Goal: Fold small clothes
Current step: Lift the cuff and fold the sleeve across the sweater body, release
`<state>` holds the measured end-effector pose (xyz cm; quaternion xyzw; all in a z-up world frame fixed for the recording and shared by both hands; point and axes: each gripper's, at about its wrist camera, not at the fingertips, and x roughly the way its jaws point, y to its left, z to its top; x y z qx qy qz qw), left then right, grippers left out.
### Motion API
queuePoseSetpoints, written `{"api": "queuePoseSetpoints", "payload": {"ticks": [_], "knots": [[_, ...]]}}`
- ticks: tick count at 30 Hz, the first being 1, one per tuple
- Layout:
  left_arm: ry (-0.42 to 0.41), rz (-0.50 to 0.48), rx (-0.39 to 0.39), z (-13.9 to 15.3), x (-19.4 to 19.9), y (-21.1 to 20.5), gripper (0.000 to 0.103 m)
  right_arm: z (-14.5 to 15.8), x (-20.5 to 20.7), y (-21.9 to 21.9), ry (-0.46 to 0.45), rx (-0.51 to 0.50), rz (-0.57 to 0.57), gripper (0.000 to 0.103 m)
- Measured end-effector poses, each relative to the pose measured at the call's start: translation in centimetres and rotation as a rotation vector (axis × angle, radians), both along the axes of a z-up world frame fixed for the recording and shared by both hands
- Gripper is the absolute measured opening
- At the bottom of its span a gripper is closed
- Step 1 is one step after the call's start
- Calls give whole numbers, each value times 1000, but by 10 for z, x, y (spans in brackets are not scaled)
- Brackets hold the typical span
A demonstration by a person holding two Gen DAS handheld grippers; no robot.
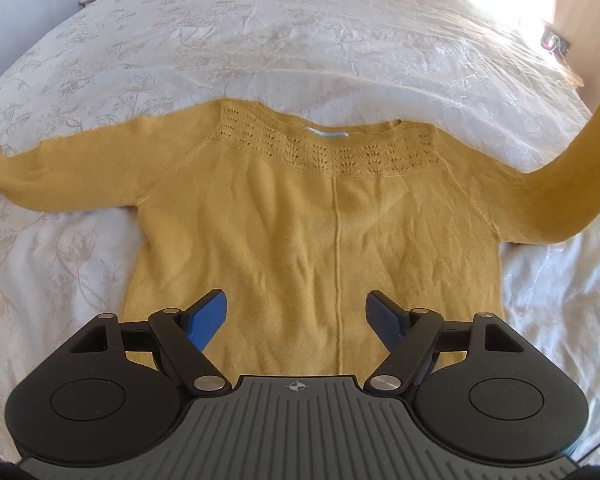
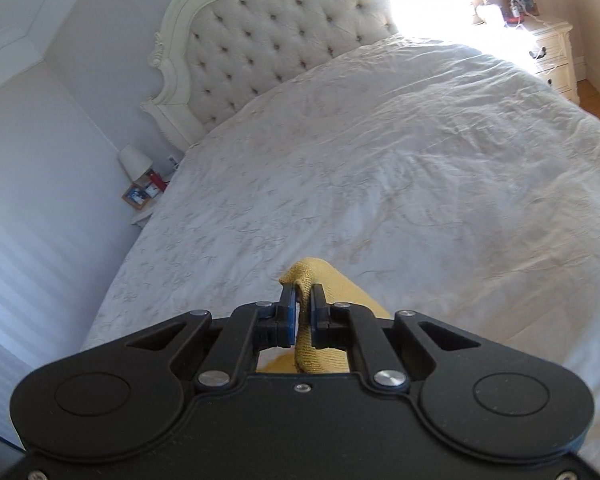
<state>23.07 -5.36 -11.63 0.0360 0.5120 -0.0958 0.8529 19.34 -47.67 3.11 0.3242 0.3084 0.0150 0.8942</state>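
Note:
A mustard yellow knit sweater lies flat on the white bedspread, neckline away from me. Its one sleeve lies stretched out to the left. The other sleeve rises off the bed at the right edge of the left wrist view. My left gripper is open and empty above the sweater's lower body. My right gripper is shut on the cuff of the yellow sleeve and holds it above the bed.
A tufted cream headboard stands at the far end of the bed. A nightstand with small items stands at the far right, another with a lamp and photo frame at the left. White bedspread surrounds the sweater.

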Motion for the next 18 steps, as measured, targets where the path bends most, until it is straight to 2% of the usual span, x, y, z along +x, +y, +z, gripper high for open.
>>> {"api": "queuePoseSetpoints", "payload": {"ticks": [6,12,15,18], "knots": [[-24,-22,46,0,6,49,76,-25,53,107,7,86,102,13],[-20,-15,84,-5,17,99,76,-71,93,209,44,154,174,14],[-13,3,89,-8,23,118,76,-94,105,255,76,130,221,18],[-7,18,89,-12,31,131,76,-114,112,288,65,101,270,25]]}}
